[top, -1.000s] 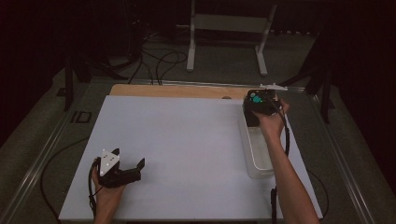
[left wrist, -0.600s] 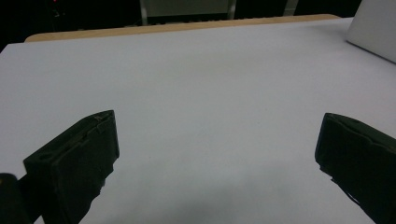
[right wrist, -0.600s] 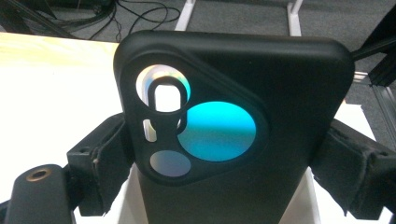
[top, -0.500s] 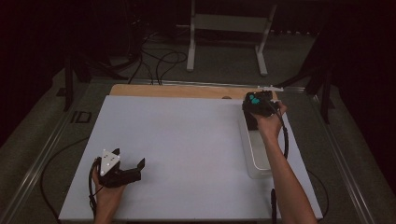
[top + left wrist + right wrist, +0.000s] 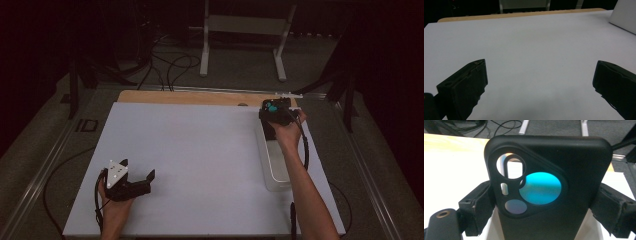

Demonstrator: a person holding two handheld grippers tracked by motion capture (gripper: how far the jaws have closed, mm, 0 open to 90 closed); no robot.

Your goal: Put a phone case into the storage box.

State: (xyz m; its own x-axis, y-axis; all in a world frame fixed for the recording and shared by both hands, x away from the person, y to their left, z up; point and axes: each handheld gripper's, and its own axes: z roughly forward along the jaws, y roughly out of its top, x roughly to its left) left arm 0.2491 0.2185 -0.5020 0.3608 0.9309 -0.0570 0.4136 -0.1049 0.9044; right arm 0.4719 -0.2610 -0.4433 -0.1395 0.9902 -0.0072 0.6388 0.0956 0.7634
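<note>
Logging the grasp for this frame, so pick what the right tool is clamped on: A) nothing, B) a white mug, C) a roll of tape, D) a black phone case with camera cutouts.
D: in the right gripper view the right tool has its jaws pressed against both sides of a black phone case with camera cutouts.

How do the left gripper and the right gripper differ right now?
The left gripper is open, its jaws spread wide with nothing between them; the right gripper is shut on a black phone case, one jaw on each side of it. The left gripper sits low at the near left of the white table; the right gripper is at the far right, above a clear tray. Both have black jaws.
</note>
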